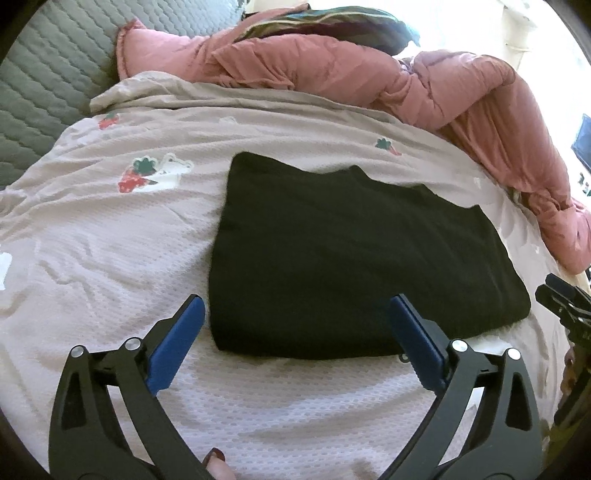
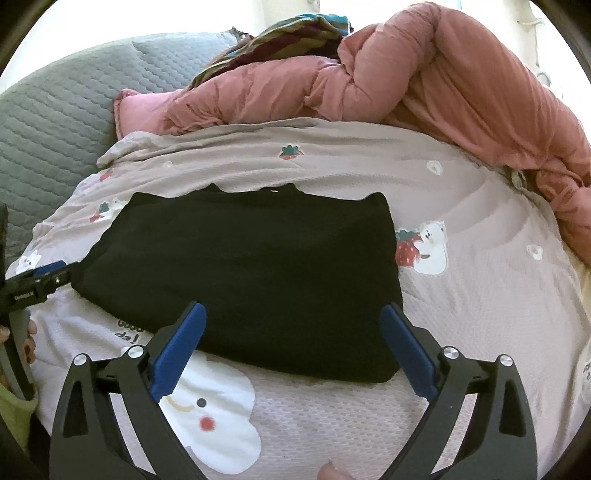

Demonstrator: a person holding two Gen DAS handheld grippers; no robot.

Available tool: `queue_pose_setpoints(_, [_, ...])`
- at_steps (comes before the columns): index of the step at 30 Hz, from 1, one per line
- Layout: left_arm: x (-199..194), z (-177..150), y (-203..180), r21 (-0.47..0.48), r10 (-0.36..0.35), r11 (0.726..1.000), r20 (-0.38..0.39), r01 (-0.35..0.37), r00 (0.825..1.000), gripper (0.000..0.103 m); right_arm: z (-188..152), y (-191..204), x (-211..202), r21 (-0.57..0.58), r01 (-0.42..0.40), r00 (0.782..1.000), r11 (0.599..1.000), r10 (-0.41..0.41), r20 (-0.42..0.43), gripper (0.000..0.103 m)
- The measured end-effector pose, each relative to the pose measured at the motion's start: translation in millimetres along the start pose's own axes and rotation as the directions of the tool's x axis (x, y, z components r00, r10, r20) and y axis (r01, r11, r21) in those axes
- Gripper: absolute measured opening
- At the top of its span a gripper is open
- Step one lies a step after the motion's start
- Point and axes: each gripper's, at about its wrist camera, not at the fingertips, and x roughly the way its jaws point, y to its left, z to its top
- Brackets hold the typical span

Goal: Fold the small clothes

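Observation:
A black garment (image 1: 343,258) lies folded into a flat rectangle on a pale lilac bedspread (image 1: 110,236) printed with strawberries. My left gripper (image 1: 297,306) hangs open over the garment's near left corner, its blue pads apart and not pressing the cloth. In the right wrist view the same garment (image 2: 251,273) fills the middle. My right gripper (image 2: 291,314) is open above its near right edge, nothing pinched between its pads. The right gripper (image 1: 565,306) shows at the right edge of the left wrist view, and the left gripper (image 2: 40,277) at the left edge of the right wrist view.
A crumpled pink quilted jacket (image 2: 424,70) is heaped along the far and right side of the bed. Striped cloth (image 2: 295,33) lies behind it. A grey quilted mat (image 1: 44,81) covers the far left. A white cloud print (image 2: 218,413) sits near the front edge.

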Motion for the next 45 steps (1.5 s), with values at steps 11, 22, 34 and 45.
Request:
queue_pose_setpoints(11, [-13, 6, 11, 0.001, 0.042, 0.999, 0.05, -0.042, 0.998, 0.093, 9, 38, -10, -0.095, -0.038, 0.999, 0.995, 0.041, 0.033, 0.095])
queue_pose_setpoints(22, [-17, 9, 24, -0.03, 0.061, 0.998, 0.067, -0.059, 0.996, 0.093, 12, 88, -6, -0.2, -0.097, 0.994, 0.975, 0.105, 0.028, 0.096])
queue_pose_setpoints(34, [-14, 14, 41, -0.063, 0.109, 0.993, 0.069, -0.105, 0.992, 0.093, 9, 139, 15, -0.298, -0.166, 0.985, 0.94, 0.172, -0.007, 0.096])
queue_pose_setpoints(45, [-8, 18, 55, -0.089, 0.149, 0.986, 0.056, -0.143, 0.987, 0.093, 3, 177, 41, -0.374, -0.201, 0.979, 0.905, 0.197, -0.049, 0.096])
